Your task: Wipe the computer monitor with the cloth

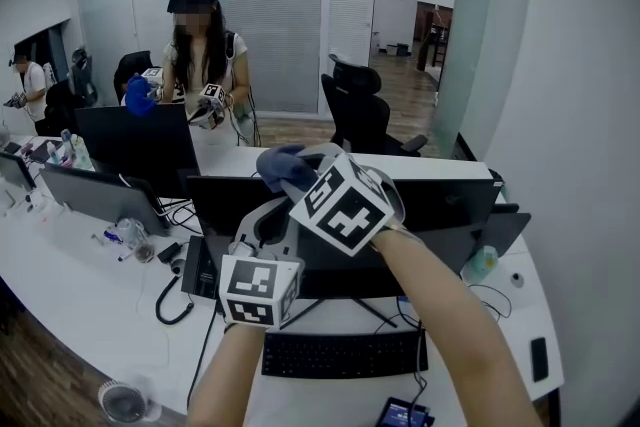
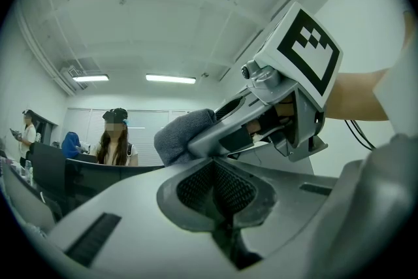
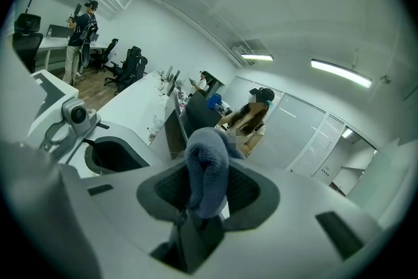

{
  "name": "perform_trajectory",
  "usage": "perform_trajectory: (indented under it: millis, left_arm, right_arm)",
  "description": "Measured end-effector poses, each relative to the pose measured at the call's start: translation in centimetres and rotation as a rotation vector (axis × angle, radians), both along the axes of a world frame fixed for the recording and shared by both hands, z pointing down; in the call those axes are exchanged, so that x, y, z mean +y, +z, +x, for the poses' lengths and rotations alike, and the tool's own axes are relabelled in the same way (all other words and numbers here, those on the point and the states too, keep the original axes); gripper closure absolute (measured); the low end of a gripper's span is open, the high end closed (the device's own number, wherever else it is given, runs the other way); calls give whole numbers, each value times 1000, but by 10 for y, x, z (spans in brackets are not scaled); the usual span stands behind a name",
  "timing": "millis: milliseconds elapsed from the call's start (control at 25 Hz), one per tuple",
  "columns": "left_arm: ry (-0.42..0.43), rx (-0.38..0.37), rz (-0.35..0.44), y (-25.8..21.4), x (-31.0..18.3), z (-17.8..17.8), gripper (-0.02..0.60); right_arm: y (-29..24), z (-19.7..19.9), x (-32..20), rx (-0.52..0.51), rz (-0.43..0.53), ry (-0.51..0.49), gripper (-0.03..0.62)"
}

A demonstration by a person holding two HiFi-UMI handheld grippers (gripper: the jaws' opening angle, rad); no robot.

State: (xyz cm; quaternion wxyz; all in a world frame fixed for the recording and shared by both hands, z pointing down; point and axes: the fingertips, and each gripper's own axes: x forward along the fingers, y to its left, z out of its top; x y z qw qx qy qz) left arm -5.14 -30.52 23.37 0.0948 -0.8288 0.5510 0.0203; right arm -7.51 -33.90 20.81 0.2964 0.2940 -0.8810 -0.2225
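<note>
A blue-grey cloth (image 1: 284, 164) hangs bunched above the top edge of the black computer monitor (image 1: 452, 207). My right gripper (image 1: 301, 178) is shut on it; in the right gripper view the cloth (image 3: 206, 172) sticks up between the closed pads. Just below and left, in front of the screen, is my left gripper (image 1: 268, 213), its pads pressed together with nothing between them (image 2: 219, 191). From the left gripper view the cloth (image 2: 183, 134) and the right gripper's marker cube (image 2: 307, 49) sit close above. The screen's lower middle is hidden behind both grippers.
A black keyboard (image 1: 340, 353) and a phone (image 1: 405, 412) lie on the white desk (image 1: 80, 305) below the monitor. More monitors (image 1: 135, 145) stand to the left. A person (image 1: 205, 55) with grippers and an office chair (image 1: 360, 110) are behind. A bottle (image 1: 482, 263) stands right.
</note>
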Motion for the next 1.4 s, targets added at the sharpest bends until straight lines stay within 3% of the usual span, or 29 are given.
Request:
perform_trajectory:
  millis: [1000,1400]
  left_arm:
    - [2,-4,-16,6,-2,86,574]
    - [11,-7,-8,6,-2,123,574]
  right_arm:
    - [-2,89,-5,-31,-3,19,465]
    - [-2,120,-6,8,9,11,465]
